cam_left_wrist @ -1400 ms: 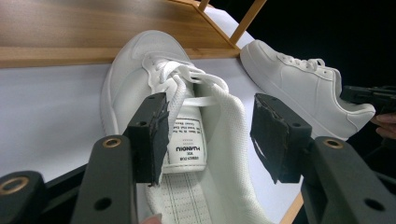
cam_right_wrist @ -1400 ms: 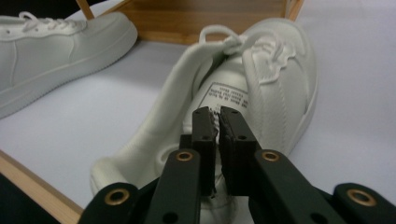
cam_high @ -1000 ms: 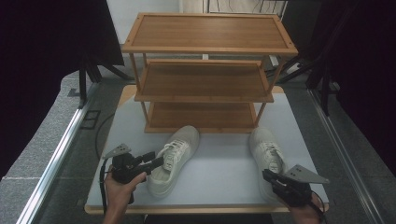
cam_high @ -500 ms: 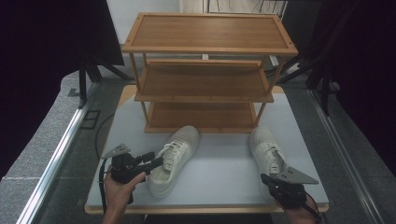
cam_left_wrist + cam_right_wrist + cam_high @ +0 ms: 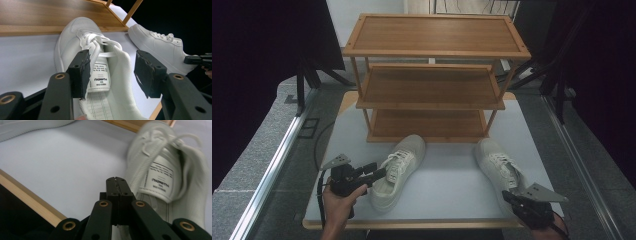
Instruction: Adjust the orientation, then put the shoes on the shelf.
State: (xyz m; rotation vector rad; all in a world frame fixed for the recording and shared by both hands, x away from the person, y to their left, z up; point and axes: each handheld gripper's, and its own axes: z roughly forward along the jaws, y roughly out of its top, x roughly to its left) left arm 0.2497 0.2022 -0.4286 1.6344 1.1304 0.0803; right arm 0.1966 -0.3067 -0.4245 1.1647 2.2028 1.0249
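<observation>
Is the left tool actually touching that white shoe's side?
Cannot tell. In the left gripper view the left tool stands open around the left shoe's collar; one pad overlaps the tongue label, but contact is not plain.

The left hand-held gripper [image 5: 379, 173] lies level with its jaws spread wide, while the right hand-held gripper [image 5: 506, 195] has its jaws pressed together.

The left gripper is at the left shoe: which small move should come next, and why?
Probably close the left gripper on the left shoe. Its open jaws already straddle the shoe's collar wall beside the tongue, one pad inside, one outside, without pressing. The right gripper is shut, empty, beside the right shoe.
</observation>
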